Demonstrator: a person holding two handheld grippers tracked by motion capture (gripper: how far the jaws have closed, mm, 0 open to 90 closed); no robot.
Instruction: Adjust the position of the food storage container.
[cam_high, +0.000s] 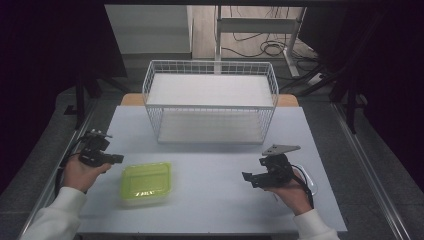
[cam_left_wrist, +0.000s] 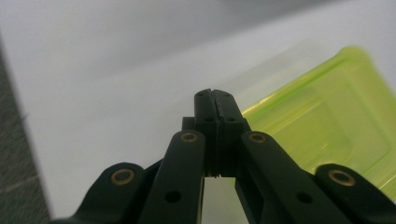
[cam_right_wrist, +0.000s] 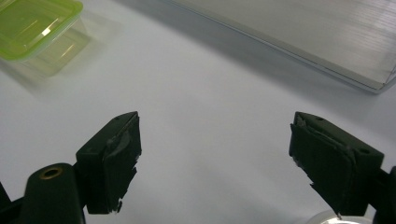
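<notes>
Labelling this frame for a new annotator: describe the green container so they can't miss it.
Start at the white wire basket at the back of the grey table. Come toward the person's side and left: the container lies flat beside the left gripper, whose jaws are shut. It is a low rectangular box with a translucent lime-green lid, the one brightly coloured thing on the table.

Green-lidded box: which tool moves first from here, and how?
Probably the left tool: open its jaws, since they are pressed shut beside the green-lidded box, almost at its left edge. The right tool is already open but far off across the table.
</notes>
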